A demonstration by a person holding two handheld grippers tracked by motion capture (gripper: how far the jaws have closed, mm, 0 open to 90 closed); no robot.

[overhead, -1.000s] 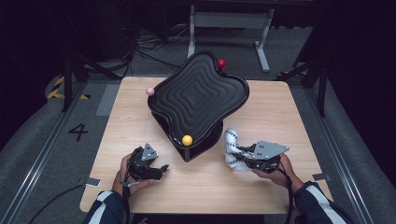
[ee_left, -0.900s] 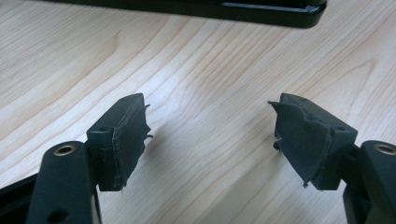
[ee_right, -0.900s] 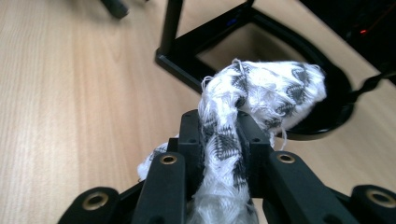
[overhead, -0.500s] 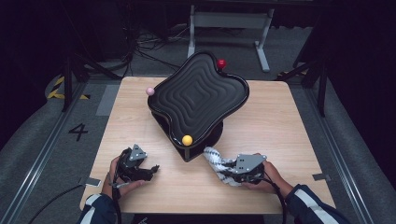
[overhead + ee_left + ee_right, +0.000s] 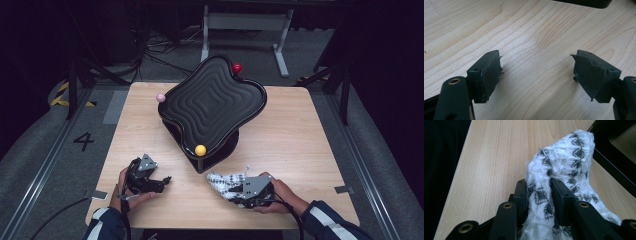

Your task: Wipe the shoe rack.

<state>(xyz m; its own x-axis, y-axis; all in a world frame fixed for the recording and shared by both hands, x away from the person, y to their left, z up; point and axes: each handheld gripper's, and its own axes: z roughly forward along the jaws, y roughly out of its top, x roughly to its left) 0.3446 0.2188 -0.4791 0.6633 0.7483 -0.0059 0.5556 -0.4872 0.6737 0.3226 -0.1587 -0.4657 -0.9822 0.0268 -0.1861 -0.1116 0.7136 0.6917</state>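
Two grippers work at one wooden bench [image 5: 310, 150], and between them there is one cloth [image 5: 226, 181], one black tray [image 5: 214, 105] and three small balls: a yellow ball [image 5: 200, 150] at the tray's near rim, a pink ball [image 5: 160, 97] at its left corner and a red ball [image 5: 237, 68] at its far corner. The cloth lies on the bench near the front edge, just in front of the tray's base, bunched up. The right gripper [image 5: 539, 187] has the cloth between its jaws; its jaws have just been opening, yet in the right gripper view the fabric fills the narrow gap and both pads lie against it. The left gripper [image 5: 536, 67] rests low at the bench's front left with its jaws wide apart and bare wood between them.

Open bench runs along the right side and the front left, while the tray stands on a raised base over the middle, tilted.

The cloth is a loose white weave with dark triangular marks and frayed threads. The tray is glossy, with a wavy outline and stepped concentric ridges. The bench is pale wood grain with rounded corners.
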